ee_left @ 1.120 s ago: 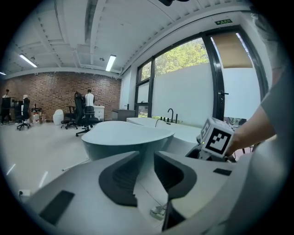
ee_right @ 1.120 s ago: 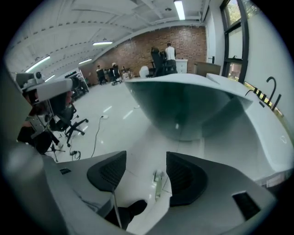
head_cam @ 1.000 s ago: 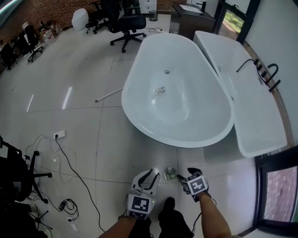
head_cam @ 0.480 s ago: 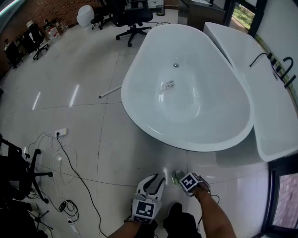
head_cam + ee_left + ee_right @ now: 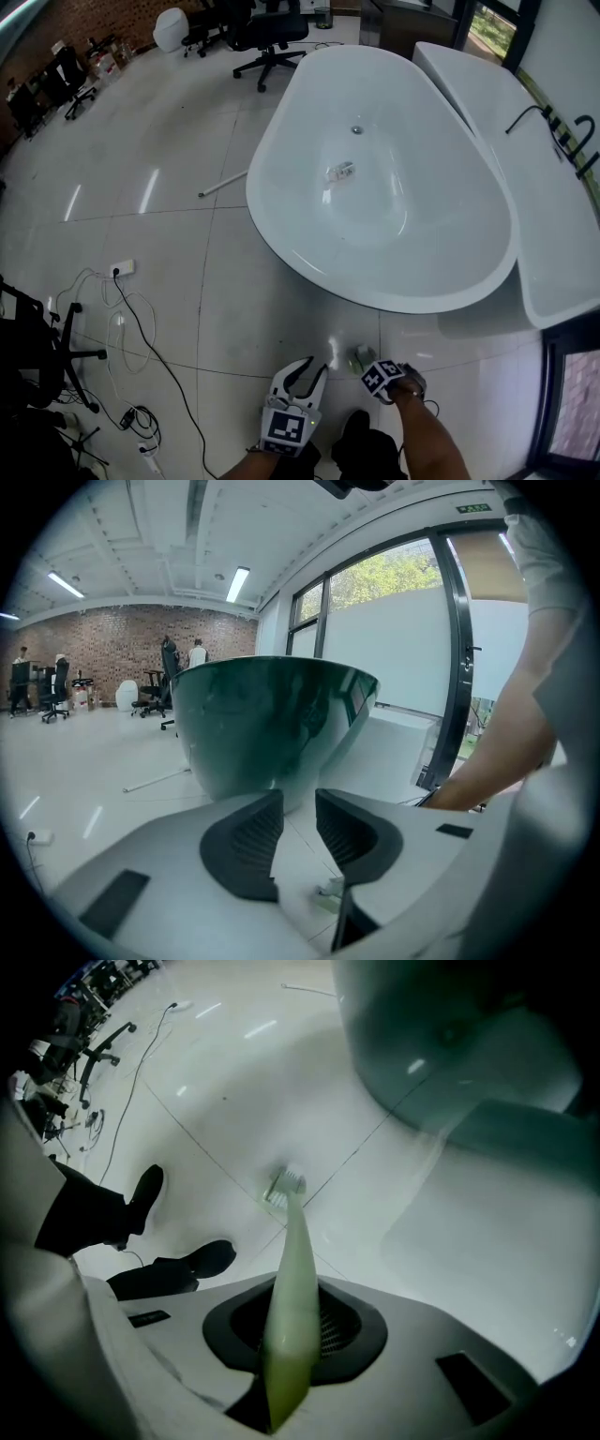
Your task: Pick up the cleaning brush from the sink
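The cleaning brush (image 5: pixel 292 1251) has a pale green handle and a white bristle head (image 5: pixel 285 1185). It points down at the tiled floor beside the white bathtub (image 5: pixel 281 187). My right gripper (image 5: pixel 295 1321) is closing, and its pads press on the handle. In the head view that gripper (image 5: pixel 370 364) is low at the bottom, with the green brush (image 5: pixel 359 357) at its tip. My left gripper (image 5: pixel 309 368) hovers just to its left, open with nothing between its pads. It (image 5: pixel 298 803) faces the tub's outer wall (image 5: pixel 272 714).
A small pale object (image 5: pixel 340 172) lies in the tub near the drain (image 5: pixel 356 129). A white ledge with black taps (image 5: pixel 562 131) runs along the right. A white rod (image 5: pixel 223 184), cables with a power strip (image 5: pixel 122 268) and office chairs (image 5: pixel 267 33) are on the floor. My shoes (image 5: pixel 159 1279) stand close.
Both grippers have sunk toward the floor at the bottom of the view. The right one has tipped steeply downward over the green brush. The left has hardly turned.
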Demonstrator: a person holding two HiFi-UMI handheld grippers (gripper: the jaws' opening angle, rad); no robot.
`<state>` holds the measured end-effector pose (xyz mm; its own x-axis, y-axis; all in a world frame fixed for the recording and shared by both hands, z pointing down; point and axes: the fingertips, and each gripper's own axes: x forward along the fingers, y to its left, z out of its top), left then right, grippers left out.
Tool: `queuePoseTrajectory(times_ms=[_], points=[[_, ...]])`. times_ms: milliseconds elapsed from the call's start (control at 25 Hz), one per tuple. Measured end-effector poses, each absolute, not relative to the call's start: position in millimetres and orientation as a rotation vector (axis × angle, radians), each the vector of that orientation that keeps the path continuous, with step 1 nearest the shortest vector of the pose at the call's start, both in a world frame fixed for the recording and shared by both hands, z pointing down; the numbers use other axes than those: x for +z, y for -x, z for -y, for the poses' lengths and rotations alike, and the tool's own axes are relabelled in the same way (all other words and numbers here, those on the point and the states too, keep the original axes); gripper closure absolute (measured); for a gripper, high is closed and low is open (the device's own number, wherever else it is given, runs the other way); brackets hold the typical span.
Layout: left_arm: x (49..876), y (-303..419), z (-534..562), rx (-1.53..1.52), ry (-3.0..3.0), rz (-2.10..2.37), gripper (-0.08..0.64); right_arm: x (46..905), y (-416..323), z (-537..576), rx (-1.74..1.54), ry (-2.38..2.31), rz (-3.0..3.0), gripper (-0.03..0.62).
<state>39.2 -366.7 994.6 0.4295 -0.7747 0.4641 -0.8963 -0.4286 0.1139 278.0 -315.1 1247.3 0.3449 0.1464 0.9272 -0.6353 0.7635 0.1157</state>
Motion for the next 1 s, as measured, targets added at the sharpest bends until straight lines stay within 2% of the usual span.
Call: queuePoseTrajectory(times_ms=[200, 480, 760, 1000], points=[[937, -24, 359, 0.492, -2.363, 1.416, 0.451, 1173, -271, 309, 0.520, -0.566, 1.142, 0.565], [778, 21, 332, 0.522, -2.395, 1.380, 0.452, 976, -238, 267, 0.609, -0.744, 1.262, 0.569], [632, 58, 268, 0.478, -2.456, 1.319, 0.458, 799, -194, 164, 0.674, -0.943, 1.388, 0.569], [544, 69, 219, 0.517, -2.521, 1.264, 0.472, 685, -169, 102, 0.736, -1.091, 1.542, 0.569]])
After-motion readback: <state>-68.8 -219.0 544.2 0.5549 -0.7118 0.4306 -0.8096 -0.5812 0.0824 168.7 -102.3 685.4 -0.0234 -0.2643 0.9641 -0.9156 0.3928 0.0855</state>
